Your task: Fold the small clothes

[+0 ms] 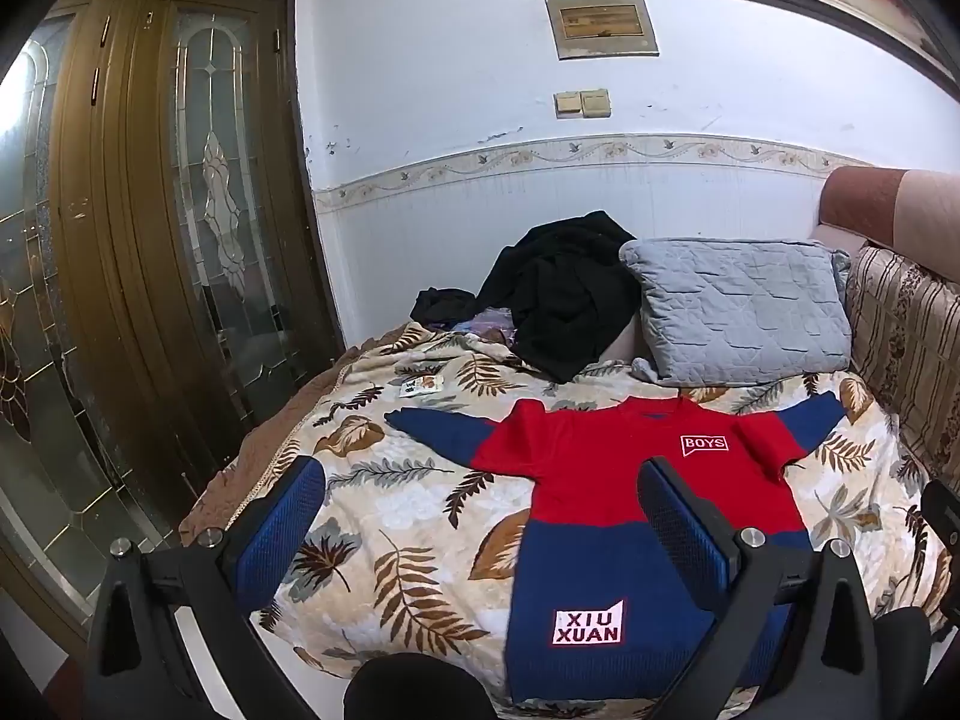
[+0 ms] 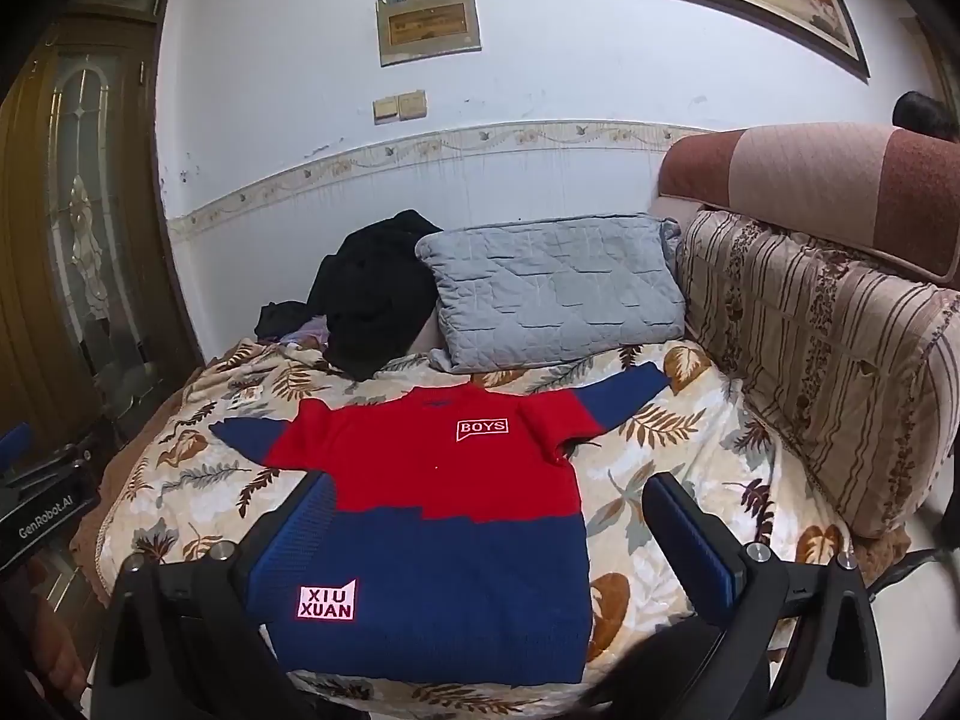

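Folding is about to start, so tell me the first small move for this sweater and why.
Probably bring the left gripper down to the left sleeve to fold it across the chest. The sweater lies flat and face up on the blanket, both sleeves spread out, and both grippers hang open above it with nothing between their jaws, the right gripper too.

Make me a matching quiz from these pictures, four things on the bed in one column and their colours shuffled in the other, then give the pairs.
Things:
1. pillow
2. heap of clothes
3. sweater's chest
4. blanket

Colours:
A. red
B. beige with brown leaves
C. grey
D. black

Pairs: 1-C, 2-D, 3-A, 4-B. The sweater's chest is red, while its sleeves and lower part are dark blue.
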Demonstrator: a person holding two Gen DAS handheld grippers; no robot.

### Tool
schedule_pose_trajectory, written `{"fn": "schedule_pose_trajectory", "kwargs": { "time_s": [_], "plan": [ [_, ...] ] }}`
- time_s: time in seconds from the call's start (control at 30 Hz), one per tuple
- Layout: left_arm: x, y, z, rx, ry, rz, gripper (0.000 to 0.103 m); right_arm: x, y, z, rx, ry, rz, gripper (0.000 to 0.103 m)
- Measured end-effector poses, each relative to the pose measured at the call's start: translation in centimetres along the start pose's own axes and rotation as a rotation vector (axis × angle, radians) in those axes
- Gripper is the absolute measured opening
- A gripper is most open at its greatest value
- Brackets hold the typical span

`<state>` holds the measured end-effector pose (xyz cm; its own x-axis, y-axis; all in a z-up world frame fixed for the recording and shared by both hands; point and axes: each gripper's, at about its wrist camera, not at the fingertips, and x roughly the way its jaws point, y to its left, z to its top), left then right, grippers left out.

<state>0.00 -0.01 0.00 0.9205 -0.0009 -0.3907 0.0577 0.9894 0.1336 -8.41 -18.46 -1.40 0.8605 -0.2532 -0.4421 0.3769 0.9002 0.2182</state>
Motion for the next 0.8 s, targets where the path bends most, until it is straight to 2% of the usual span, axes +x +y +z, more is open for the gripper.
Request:
{"fn": "schedule_pose_trajectory", "kwargs": {
  "time_s": [0.67, 0.8],
  "plan": [
    [0.0, -0.1, 0.0, 0.002, 0.004, 0.002, 0.103, 0.3, 0.1, -0.5, 0.001, 0.005, -0.001, 0.103],
    [1.0, -0.1, -0.1, 0.003, 0.008, 0.002, 0.103, 0.7, 0.1, -0.7, 0.004, 0.007, -0.005, 0.103]
  ]
}}
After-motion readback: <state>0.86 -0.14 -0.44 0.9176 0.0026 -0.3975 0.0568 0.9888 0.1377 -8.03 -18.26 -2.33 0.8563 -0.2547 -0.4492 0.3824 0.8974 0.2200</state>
